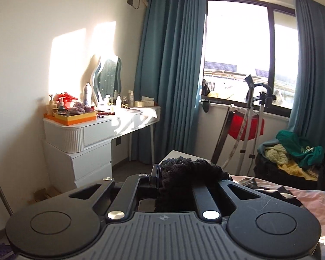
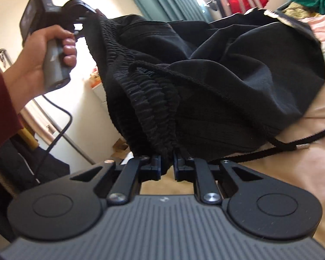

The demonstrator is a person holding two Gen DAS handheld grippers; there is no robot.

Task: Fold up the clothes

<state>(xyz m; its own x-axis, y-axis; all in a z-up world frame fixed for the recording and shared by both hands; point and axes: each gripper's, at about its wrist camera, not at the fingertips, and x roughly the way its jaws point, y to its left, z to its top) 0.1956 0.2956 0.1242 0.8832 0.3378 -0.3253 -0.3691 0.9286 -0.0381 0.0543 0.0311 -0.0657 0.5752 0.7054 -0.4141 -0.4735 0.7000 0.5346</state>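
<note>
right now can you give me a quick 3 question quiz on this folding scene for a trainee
1. True or false: the right hand-held gripper is shut on the elastic waistband of the black trousers.
2. What does the left hand-held gripper hold? A) black trousers B) the green garment C) nothing
3. Fill in: most of the trousers rest on the ____ bedding.

Key: 1 true; 2 A; 3 pink
</note>
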